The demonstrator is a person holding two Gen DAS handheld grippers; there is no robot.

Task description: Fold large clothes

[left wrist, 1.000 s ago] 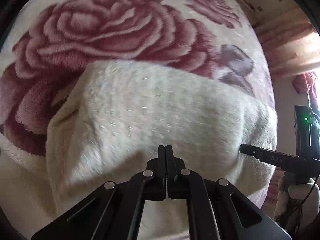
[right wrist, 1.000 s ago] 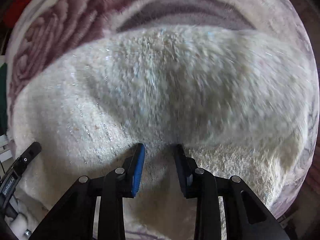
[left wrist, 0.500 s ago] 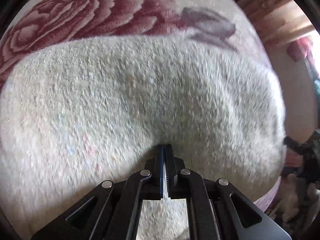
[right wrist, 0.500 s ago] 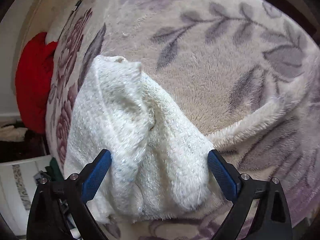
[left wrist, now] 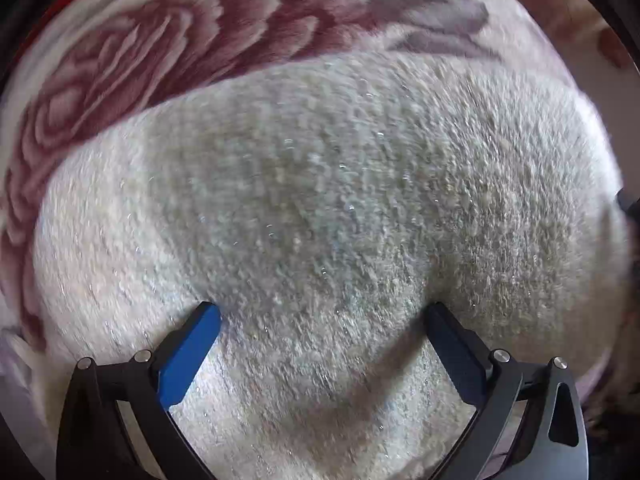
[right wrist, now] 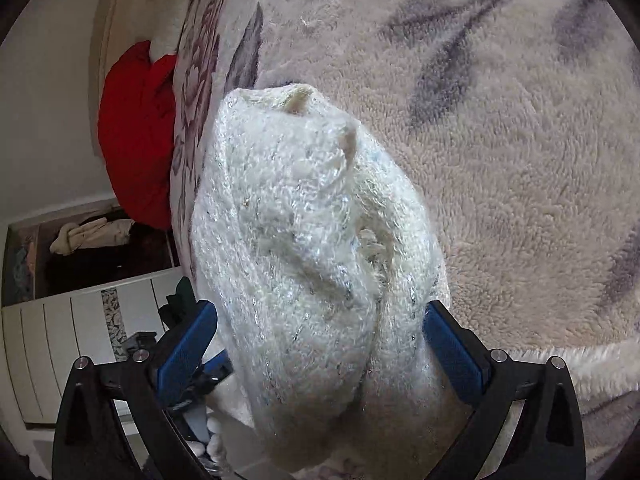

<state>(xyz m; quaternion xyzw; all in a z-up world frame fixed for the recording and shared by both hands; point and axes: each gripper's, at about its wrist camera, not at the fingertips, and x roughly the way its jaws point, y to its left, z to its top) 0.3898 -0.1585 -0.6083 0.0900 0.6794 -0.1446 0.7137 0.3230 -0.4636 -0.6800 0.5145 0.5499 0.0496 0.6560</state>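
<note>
A fluffy white knitted garment (left wrist: 320,208) lies in a folded bundle on a plush floral blanket (left wrist: 168,52). In the left wrist view it fills most of the frame. My left gripper (left wrist: 322,316) is open, with its fingers spread wide over the garment's near part, holding nothing. In the right wrist view the garment (right wrist: 304,240) is a long rolled heap on the blanket (right wrist: 500,160). My right gripper (right wrist: 320,312) is open, with its blue pads on either side of the garment's near end, not pinching it.
A red cushion (right wrist: 136,136) lies at the blanket's far left edge. Beyond the edge stand a white slatted cabinet (right wrist: 60,340) and a dark open compartment with clothes (right wrist: 92,236). Part of the left gripper (right wrist: 192,380) shows low left in the right wrist view.
My left gripper was shut on the garment and has now opened wide, letting it go. My right gripper opened earlier, drew back, and stays open over the bundle.
</note>
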